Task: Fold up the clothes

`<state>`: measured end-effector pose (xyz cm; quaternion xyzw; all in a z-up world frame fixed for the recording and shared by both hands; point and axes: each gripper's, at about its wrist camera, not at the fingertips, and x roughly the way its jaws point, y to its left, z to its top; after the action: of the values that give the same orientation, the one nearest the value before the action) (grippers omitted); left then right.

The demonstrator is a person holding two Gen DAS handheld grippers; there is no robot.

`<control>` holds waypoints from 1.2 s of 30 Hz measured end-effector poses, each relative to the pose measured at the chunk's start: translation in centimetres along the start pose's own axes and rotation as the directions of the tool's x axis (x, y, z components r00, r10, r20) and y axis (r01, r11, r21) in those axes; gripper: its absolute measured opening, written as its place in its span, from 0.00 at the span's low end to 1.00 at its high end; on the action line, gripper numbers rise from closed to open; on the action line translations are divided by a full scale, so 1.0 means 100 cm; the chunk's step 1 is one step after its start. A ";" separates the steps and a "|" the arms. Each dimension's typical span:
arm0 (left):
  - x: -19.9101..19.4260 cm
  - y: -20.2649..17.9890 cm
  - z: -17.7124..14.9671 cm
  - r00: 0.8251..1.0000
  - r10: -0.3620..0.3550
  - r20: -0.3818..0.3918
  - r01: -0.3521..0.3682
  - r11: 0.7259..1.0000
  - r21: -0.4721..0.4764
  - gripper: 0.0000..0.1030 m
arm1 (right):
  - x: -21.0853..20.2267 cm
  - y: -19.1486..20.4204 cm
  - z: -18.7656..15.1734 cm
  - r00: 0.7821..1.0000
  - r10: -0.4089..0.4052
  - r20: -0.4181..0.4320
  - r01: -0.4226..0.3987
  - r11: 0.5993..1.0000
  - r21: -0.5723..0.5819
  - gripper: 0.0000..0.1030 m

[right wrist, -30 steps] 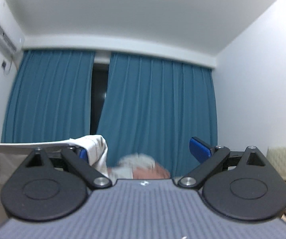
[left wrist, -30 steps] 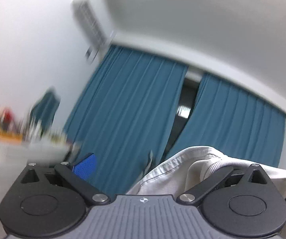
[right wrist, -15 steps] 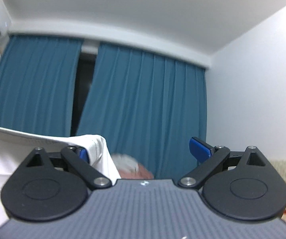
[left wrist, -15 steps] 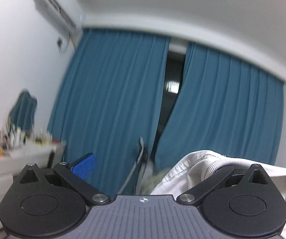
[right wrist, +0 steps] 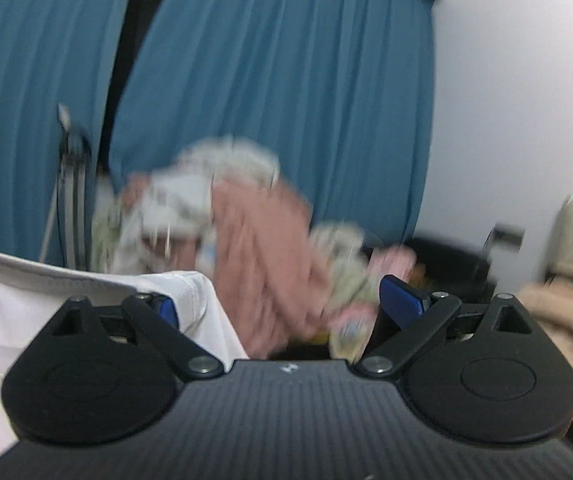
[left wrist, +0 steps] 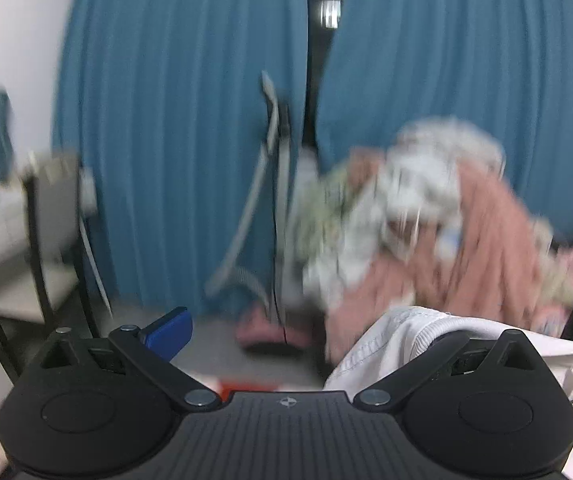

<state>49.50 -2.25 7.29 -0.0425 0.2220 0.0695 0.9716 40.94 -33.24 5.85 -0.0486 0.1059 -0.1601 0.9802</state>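
A white garment hangs stretched between my two grippers. In the left wrist view its ribbed hem (left wrist: 414, 332) drapes over the right finger, while the blue left fingertip (left wrist: 168, 330) stands far apart and bare. In the right wrist view the white cloth (right wrist: 86, 300) covers the left finger; the blue right fingertip (right wrist: 400, 300) is bare. Both grippers, left (left wrist: 286, 332) and right (right wrist: 282, 308), have their jaws spread wide, with the cloth hooked over one finger each.
A heap of pink and patterned clothes (left wrist: 426, 216) lies ahead before blue curtains (left wrist: 174, 120). A chair (left wrist: 42, 260) and white furniture stand at the left. A metal stand (left wrist: 274, 152) leans by the curtain gap. Beige bedding (right wrist: 566, 308) lies at the right.
Both cameras have tilted down from the ceiling toward the floor and the clothes heap. The white garment stays draped on the same fingers. The frames are motion-blurred.
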 end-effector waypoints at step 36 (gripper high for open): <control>-0.278 0.072 -0.144 0.971 -0.230 -0.069 0.235 0.969 0.080 1.00 | -0.270 -0.037 -0.067 0.908 0.401 -0.123 -0.384 0.913 0.138 0.88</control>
<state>17.45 0.00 6.15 -0.0276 0.2472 -0.0558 0.9670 13.33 -28.40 5.00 0.0400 0.1772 0.0316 0.9828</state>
